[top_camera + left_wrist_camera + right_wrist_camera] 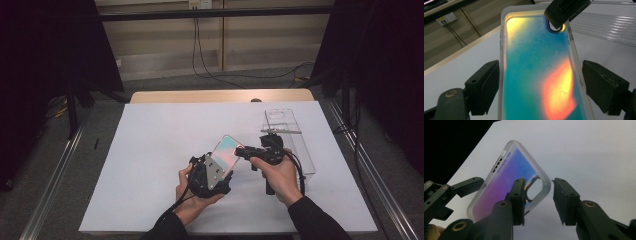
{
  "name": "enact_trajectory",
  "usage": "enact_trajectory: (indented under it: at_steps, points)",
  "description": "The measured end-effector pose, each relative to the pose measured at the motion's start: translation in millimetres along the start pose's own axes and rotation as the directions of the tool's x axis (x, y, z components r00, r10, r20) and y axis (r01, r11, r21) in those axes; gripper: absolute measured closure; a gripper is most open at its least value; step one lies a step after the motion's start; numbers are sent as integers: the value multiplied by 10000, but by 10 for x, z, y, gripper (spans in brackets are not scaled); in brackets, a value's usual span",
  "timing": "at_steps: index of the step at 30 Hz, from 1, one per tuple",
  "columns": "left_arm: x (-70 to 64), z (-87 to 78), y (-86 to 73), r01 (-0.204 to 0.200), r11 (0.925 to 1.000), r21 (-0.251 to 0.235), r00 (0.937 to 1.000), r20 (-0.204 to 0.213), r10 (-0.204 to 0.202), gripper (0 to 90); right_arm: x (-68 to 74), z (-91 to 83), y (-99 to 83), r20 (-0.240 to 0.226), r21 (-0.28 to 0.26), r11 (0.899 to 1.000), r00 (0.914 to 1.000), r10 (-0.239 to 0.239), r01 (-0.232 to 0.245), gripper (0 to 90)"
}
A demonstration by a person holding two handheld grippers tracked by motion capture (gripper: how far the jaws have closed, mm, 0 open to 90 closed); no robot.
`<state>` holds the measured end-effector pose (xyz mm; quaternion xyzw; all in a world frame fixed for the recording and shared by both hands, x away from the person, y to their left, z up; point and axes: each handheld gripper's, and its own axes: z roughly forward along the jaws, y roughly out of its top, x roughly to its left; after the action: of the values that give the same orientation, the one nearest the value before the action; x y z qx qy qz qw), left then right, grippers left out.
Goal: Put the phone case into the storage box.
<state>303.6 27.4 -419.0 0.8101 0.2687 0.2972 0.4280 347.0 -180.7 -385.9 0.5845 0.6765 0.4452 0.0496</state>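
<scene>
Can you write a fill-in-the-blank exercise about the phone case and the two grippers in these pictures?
1. The iridescent phone case is held up above the ____ sheet covering the table.
2. The left gripper has one of its fingers on each long ____ of the case.
3. One of the fingers of the right gripper sits at the case's camera ____.
4. A clear plastic ____ lies on the table's right side.

Missing words: white; side; cutout; tray
</scene>
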Motion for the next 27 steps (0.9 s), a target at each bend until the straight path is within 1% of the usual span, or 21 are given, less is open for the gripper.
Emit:
enact_trajectory:
  at_steps: [1, 3, 7, 9, 11, 13, 15, 17, 18, 19, 21, 22, 25, 27]
  points:
    - [4, -1, 0, -60, 10000, 53, 10000, 6, 59, 169, 8, 7, -2, -25, 4, 10000, 10000, 32, -32, 626]
    - [4, 1, 0, -57, 10000, 46, 10000, -1, 57, 169, 19, 19, -7, -8, -59, 10000, 10000, -17, 17, 644]
    - [8, 4, 1, -54, 9999, 94, 10000, -7, 54, 169, 22, 41, -12, -62, -44, 9999, 9999, 117, -118, 660]
    - [12, 13, -3, 38, 10000, 92, 10000, 11, -38, 169, 21, 48, -13, -29, -58, 9998, 9999, 163, -163, 672]
    - [15, 14, -4, -24, 9999, 168, 10000, -9, 24, 169, 20, 57, -17, -21, -68, 9998, 9998, 212, -212, 681]
    - [16, 22, -10, 43, 9999, 151, 10000, -38, -42, 169, 18, 66, -23, 8, -131, 9996, 9997, 253, -253, 690]
    - [20, 23, -9, 50, 9998, 172, 10000, -67, -49, 169, 11, 71, -23, 51, -196, 9994, 9996, 291, -289, 723]
    - [25, 22, -10, -13, 9997, 244, 10000, -83, 15, 169, 6, 81, -27, 25, -237, 9989, 9992, 400, -399, 728]
    - [22, 29, -14, 36, 9998, 195, 9999, -122, -34, 170, 5, 86, -29, 49, -230, 9990, 9993, 379, -378, 732]
    - [27, 31, -15, -3, 9996, 271, 9999, -103, 6, 169, 6, 91, -32, 55, -269, 9988, 9991, 417, -416, 735]
    - [25, 39, -22, 17, 9996, 269, 9999, -159, -13, 169, 15, 104, -39, 143, -275, 9989, 9992, 373, -369, 737]
    - [29, 37, -24, -66, 9994, 335, 9998, -174, 72, 170, 14, 110, -39, 126, -291, 9988, 9991, 408, -404, 742]
    - [20, 48, -29, -24, 9996, 298, 9998, -191, 30, 169, 10, 110, -40, 101, -312, 9986, 9990, 425, -422, 751]
    - [19, 52, -35, -53, 9993, 373, 9997, -219, 61, 169, 6, 105, -41, 77, -312, 9985, 9989, 459, -456, 760]
